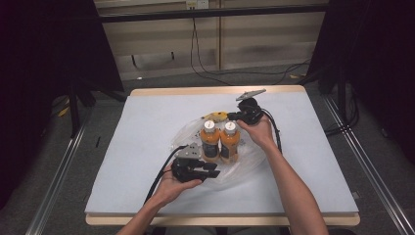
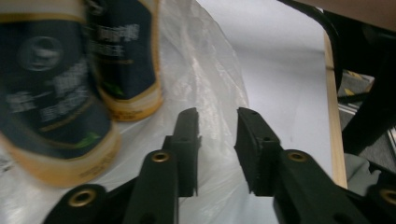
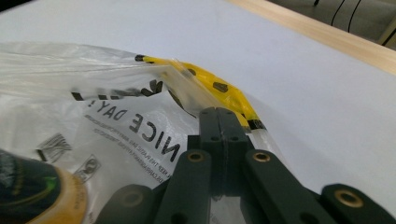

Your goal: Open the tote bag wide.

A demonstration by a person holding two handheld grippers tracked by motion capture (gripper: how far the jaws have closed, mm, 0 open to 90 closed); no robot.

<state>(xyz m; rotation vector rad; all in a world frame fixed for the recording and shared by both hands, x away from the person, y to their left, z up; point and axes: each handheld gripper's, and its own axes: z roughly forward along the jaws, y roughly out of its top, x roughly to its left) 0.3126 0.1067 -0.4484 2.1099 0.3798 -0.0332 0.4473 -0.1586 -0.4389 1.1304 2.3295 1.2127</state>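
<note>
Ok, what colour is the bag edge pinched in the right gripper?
Yellow with black marks, on the clear plastic bag; the right gripper view shows it best.

We see a table (image 1: 147,142) with a pale blue-grey cover (image 1: 318,161) and a wooden edge (image 1: 220,90). Beyond it, we see cables (image 1: 205,68) trailing over the grey floor (image 1: 161,81), and metal rails (image 1: 56,181) on both sides of the table.

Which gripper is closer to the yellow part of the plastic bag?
The right one. The right gripper has its jaws shut on the plastic bag right beside the yellow part. The left gripper sits open at the bag's near edge, across the two bottles.
</note>
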